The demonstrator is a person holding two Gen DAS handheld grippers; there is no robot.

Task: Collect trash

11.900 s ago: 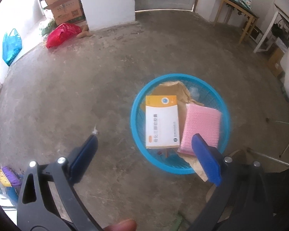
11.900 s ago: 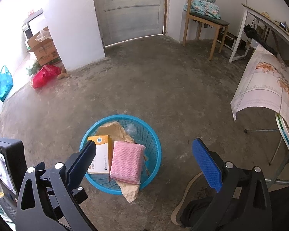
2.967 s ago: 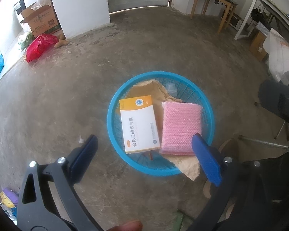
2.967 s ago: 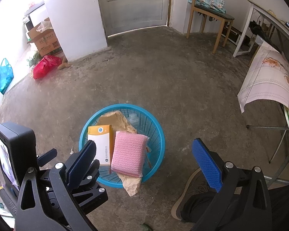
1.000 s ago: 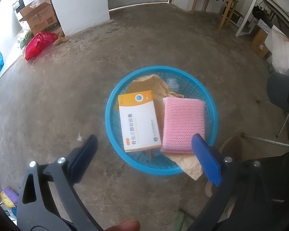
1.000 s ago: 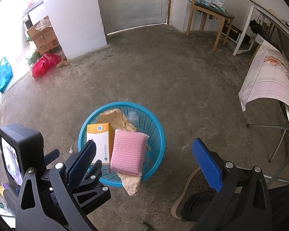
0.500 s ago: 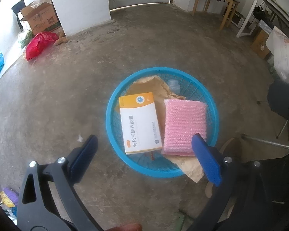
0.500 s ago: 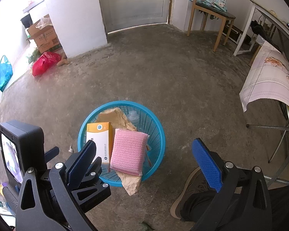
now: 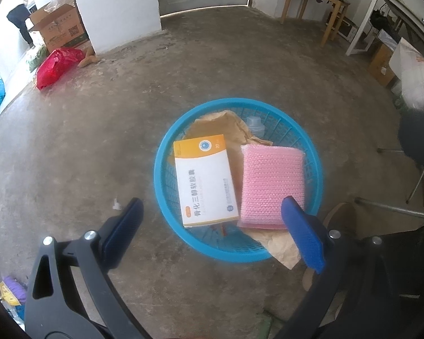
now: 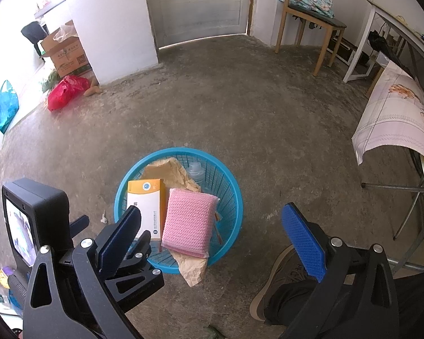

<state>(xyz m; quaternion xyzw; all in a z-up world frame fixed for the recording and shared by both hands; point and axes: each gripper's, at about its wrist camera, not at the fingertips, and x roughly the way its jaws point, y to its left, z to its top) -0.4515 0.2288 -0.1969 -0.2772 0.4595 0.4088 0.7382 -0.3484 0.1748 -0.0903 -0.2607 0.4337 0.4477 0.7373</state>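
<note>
The left gripper (image 9: 209, 220) hangs above the floor with its blue-padded jaws spread wide and nothing between them, aimed down at the near rim of the blue plastic basket (image 9: 166, 197). That height and spread suit a tool that is free of any load rather than one about to pinch. The right gripper (image 10: 212, 226) is likewise wide apart and empty, held a little farther back, so its camera takes in the left tool's body at the lower left.

The basket sits upright on the bare concrete floor (image 9: 99, 141), and the collected trash lies inside it. A white and orange medicine box (image 9: 205, 180) lies flat on the left side, a pink bubble-wrap pouch (image 9: 271, 182) flat beside it on the right; whether they touch is unclear. Under both lies crumpled brown paper (image 9: 229, 124), one corner spilling over the near rim. A clear plastic bottle (image 9: 254, 123) shows at the far side, mostly buried.

Just left of the basket a small white scrap (image 9: 116, 204) lies on the floor, probably the nearest piece left to gather. Farther off, by the wall, sit a red plastic bag (image 9: 56, 66) and a cardboard box (image 9: 62, 32). A shoe (image 10: 279, 276) rests near the basket.
</note>
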